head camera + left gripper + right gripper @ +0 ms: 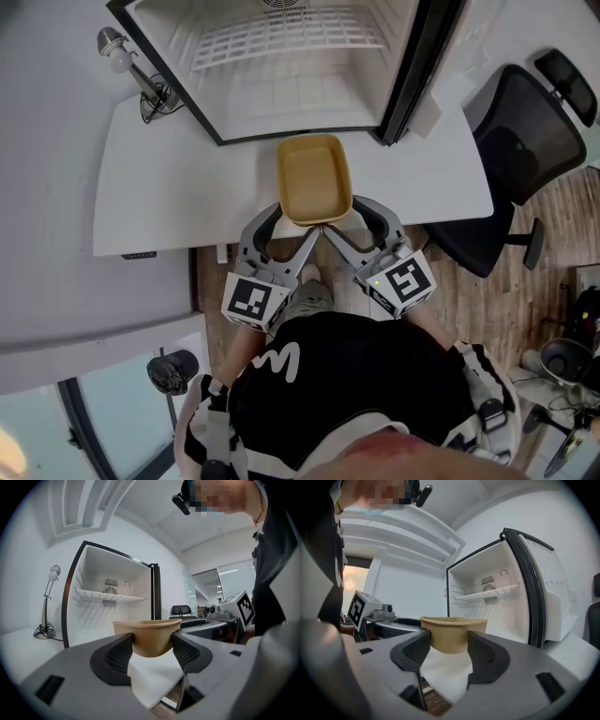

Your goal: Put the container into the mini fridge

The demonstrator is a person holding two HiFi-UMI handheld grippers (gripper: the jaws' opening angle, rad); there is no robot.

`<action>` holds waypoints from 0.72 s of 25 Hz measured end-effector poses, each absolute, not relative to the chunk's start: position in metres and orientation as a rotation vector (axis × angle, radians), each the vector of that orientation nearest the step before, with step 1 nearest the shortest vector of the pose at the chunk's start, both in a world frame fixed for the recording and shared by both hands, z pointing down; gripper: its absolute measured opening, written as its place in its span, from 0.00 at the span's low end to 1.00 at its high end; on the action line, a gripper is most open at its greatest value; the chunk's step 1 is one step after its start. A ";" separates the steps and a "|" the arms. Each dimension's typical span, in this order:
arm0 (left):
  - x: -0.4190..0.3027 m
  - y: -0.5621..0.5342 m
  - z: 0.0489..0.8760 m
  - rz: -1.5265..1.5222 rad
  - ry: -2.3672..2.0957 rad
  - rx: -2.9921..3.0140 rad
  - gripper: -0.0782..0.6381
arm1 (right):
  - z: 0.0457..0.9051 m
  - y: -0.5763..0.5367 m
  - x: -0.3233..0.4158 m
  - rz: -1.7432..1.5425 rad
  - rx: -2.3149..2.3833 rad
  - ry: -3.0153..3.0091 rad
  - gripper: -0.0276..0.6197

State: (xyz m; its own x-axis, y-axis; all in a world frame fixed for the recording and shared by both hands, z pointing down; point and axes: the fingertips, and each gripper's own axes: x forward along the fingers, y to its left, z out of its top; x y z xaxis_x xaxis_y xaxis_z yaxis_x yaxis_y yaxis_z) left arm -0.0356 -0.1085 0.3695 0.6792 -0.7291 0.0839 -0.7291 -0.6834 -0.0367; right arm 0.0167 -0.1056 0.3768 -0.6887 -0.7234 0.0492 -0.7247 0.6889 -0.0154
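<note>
The brown paper container [314, 178] sits between our two grippers, just ahead of them and in front of the open mini fridge [281, 66]. It is over the near edge of the white desk [150, 187]; we cannot tell if its base touches the desk. From above it looks empty.

The left gripper [289, 223] is clenched on the near left corner of the container [150, 637]. The right gripper [352, 220] is clenched on the near right corner [452, 634]. In both gripper views the dark pads [117, 657] press against the paper wall.

We judge that the main risk comes from this grasp. Both grippers hold only the near end, so the far end has no support and may dip forward. The wall looks thin, so too much force could crush it. If our grippers do not travel together, the container may twist or slip out of one of them.

Ahead of the grippers, the black frame of the fridge [291, 133] could catch the far rim. The open door [422, 66] is close beyond the right gripper and may be bumped.
</note>
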 end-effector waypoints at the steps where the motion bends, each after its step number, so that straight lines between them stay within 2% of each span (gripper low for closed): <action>1: -0.037 -0.114 0.369 -0.149 1.251 -2.875 0.49 | 0.377 -0.110 0.016 0.052 1.222 -2.849 0.44; 18: -0.049 -0.190 0.380 -0.118 1.157 -2.964 0.49 | 0.383 -0.186 0.003 0.111 1.288 -2.778 0.44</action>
State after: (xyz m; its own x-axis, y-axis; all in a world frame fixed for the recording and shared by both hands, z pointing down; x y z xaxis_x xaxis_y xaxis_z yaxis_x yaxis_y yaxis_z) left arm -0.0486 -0.1900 0.3803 0.7334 -0.6746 0.0846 -0.6777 -0.7352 0.0127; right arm 0.0029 -0.1857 0.3830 -0.6440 -0.7583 0.1008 -0.7639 0.6444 -0.0329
